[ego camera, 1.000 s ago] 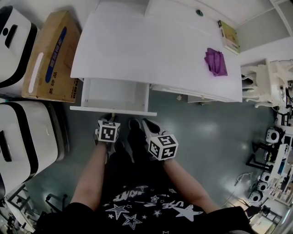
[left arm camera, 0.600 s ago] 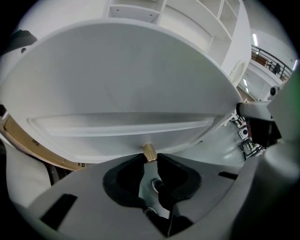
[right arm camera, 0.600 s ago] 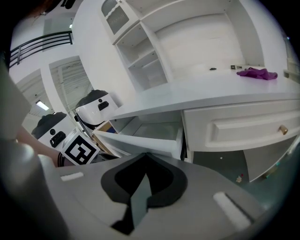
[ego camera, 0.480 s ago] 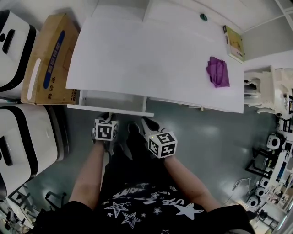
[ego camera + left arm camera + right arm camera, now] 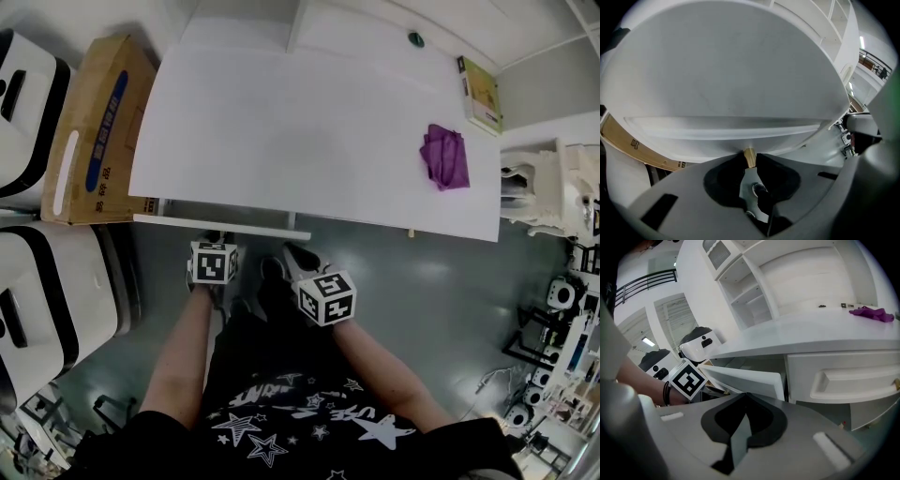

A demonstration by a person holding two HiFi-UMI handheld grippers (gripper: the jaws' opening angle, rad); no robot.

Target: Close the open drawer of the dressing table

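The white dressing table [image 5: 300, 131] fills the upper head view. Its left drawer [image 5: 220, 226] sticks out only a little, so just the front panel shows beyond the top's edge. My left gripper [image 5: 217, 238] is at that panel. In the left gripper view a small brass-coloured knob [image 5: 749, 157] on the drawer front [image 5: 722, 131] sits between the jaw tips. The jaws have just been closing and now pinch it. My right gripper [image 5: 298, 257] hangs to the right of the drawer, shut and empty. The right gripper view shows the drawer [image 5: 745, 378] from the side, partly out.
On the table top lie a purple cloth [image 5: 444, 157] and a book [image 5: 480, 82]. A cardboard box [image 5: 89, 131] and white-and-black machines [image 5: 47, 291] stand left of the table. A second, closed drawer [image 5: 848, 378] is on the right. The person's shoes stand on the grey floor [image 5: 412, 281].
The drawer has slid far in under the table top; its open inside no longer shows. Both grippers moved toward the table with it.
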